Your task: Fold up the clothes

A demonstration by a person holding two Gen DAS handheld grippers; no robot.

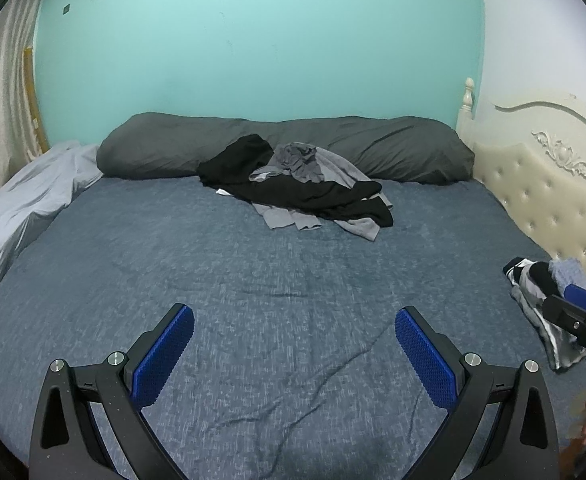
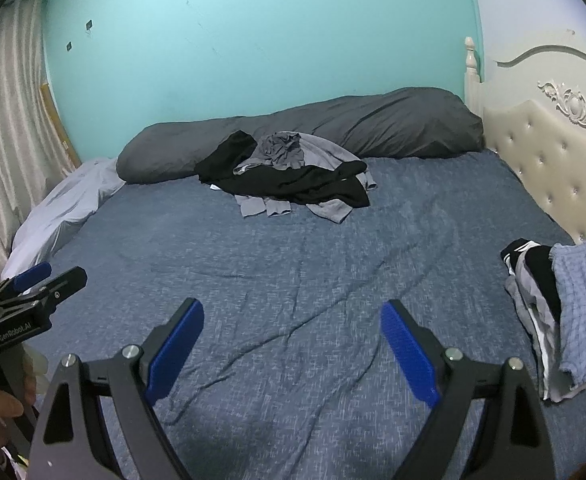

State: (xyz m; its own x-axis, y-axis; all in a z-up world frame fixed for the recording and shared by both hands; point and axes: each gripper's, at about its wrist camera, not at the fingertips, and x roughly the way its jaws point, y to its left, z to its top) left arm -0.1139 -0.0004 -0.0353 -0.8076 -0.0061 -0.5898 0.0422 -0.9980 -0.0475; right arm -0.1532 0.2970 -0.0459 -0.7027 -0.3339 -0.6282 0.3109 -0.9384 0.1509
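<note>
Left wrist view: the left gripper (image 1: 294,334) hangs over the blue bedsheet (image 1: 173,272), fingers spread wide and holding nothing, while a heap of black and grey clothes (image 1: 301,188) lies at twelve o'clock against the dark bolster (image 1: 393,148). Right wrist view: the right gripper (image 2: 292,334) is equally wide open and empty; the heap (image 2: 293,176) sits at twelve o'clock, a folded stack (image 2: 565,312) at three. The garments look light, limp and tangled, probably best pinched at a hem or cuff on the near edge.
</note>
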